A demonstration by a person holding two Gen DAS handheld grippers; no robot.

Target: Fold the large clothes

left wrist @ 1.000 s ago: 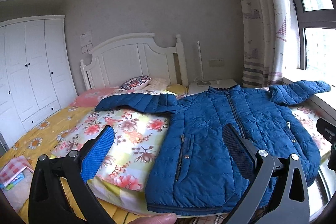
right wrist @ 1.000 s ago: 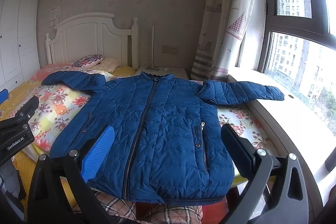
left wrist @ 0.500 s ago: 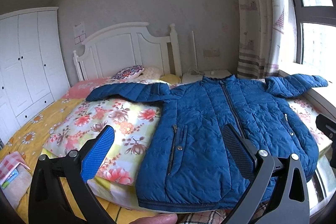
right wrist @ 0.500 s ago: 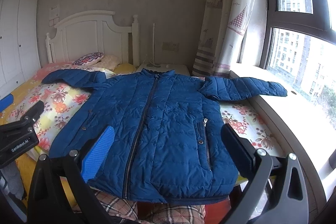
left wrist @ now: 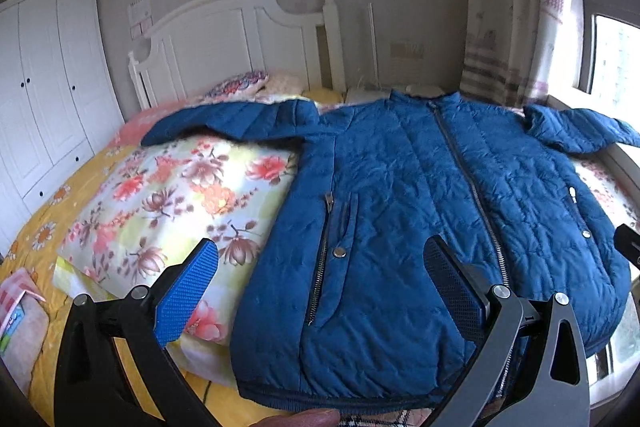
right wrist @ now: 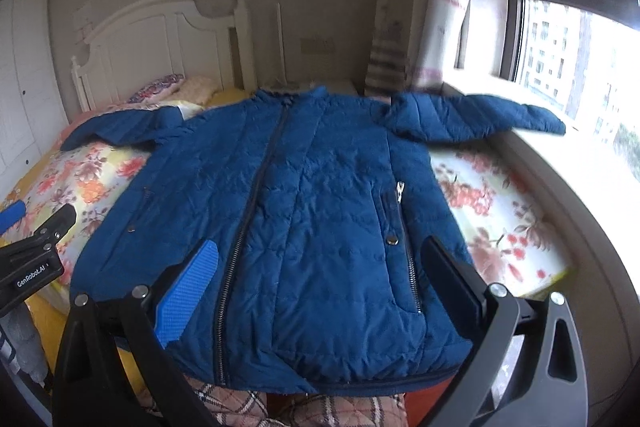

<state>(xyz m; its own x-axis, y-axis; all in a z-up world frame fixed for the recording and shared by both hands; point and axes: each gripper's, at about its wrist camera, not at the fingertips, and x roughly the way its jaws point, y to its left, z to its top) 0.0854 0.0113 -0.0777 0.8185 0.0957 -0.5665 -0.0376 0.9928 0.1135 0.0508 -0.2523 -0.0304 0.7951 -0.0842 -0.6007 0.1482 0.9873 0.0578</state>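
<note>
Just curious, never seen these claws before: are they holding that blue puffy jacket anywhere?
Nothing is held. The left gripper and right gripper both stand open above the blue quilted jacket, not gripping it.

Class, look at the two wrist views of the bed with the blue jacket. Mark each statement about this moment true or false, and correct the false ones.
1. The blue jacket lies spread out front side up on the bed. True.
2. The jacket's zipper is open all the way. False: it is closed up to the collar.
3. Both sleeves are already folded across the chest. False: the sleeves stretch out to the sides.
4. The left gripper and the right gripper are both open and hold nothing. True.
5. The flowered quilt lies on top of the jacket. False: the jacket lies on the quilt.
</note>
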